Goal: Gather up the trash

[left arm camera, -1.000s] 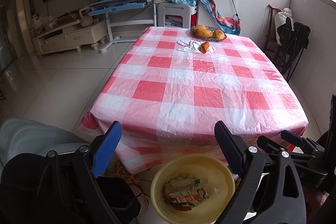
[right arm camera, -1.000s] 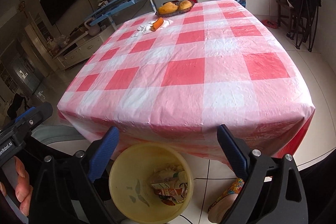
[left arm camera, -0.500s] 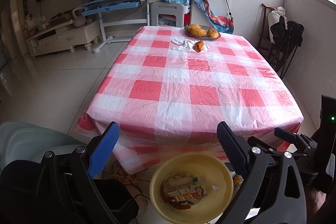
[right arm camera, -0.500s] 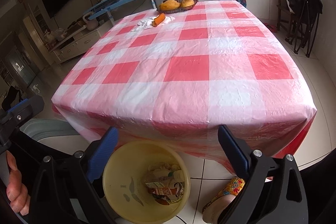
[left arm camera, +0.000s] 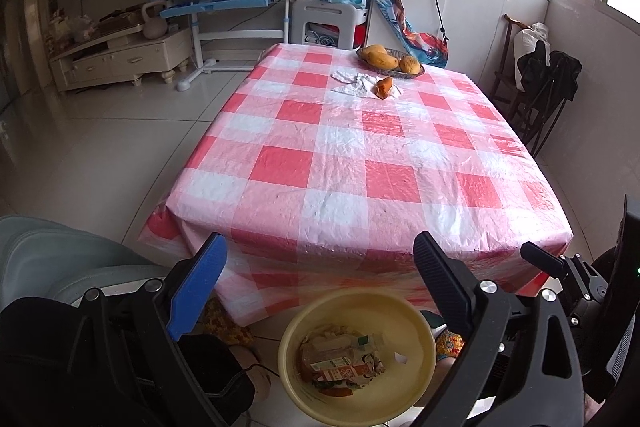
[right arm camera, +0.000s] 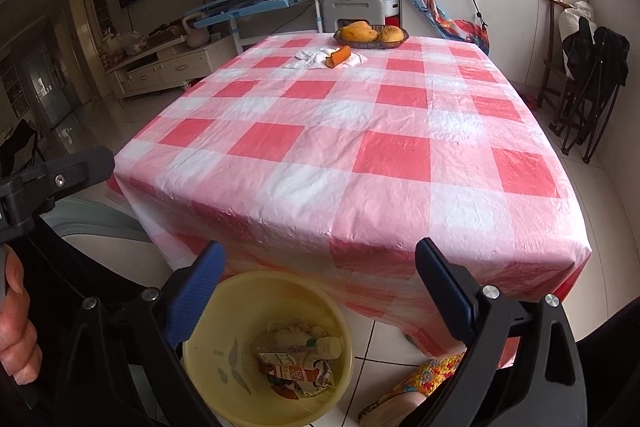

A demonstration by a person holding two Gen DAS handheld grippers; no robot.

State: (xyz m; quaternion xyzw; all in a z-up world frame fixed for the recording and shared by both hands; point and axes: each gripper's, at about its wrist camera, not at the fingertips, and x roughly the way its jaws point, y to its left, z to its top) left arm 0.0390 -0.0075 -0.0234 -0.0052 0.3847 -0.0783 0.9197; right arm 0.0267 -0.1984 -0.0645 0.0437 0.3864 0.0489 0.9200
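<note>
A person is standing at the near end of a table (left arm camera: pixel 400 163) that is wearing a red and white checked plastic cloth, holding a two-finger gripper in each hand. The left gripper (left arm camera: pixel 320 281) is hanging with its jaws spread wide and nothing between them. The right gripper (right arm camera: pixel 320 287) is doing the same, fingers well apart and empty. On the floor just beside the table's near edge, a yellow bin (left arm camera: pixel 420 383) is sitting below both tools, already holding a small plastic bottle, a flattened drink carton and scraps.

The trash not yet gathered is lying at the far end of the table: a crumpled white tissue (left arm camera: pixel 358 86) with an orange peel piece (left arm camera: pixel 384 87) resting on it. Just beyond them, a basket of mangoes (left arm camera: pixel 390 61) is standing; that looks like food, not rubbish.

The tissue is looking soft, very light and easy to crush, so pinching a raised fold near its middle should be working best. The peel seems light, curved and possibly slick or moist; closing across its narrow width would likely be holding it. Lifting the tissue alone may be tipping the peel off onto the cloth.
</note>
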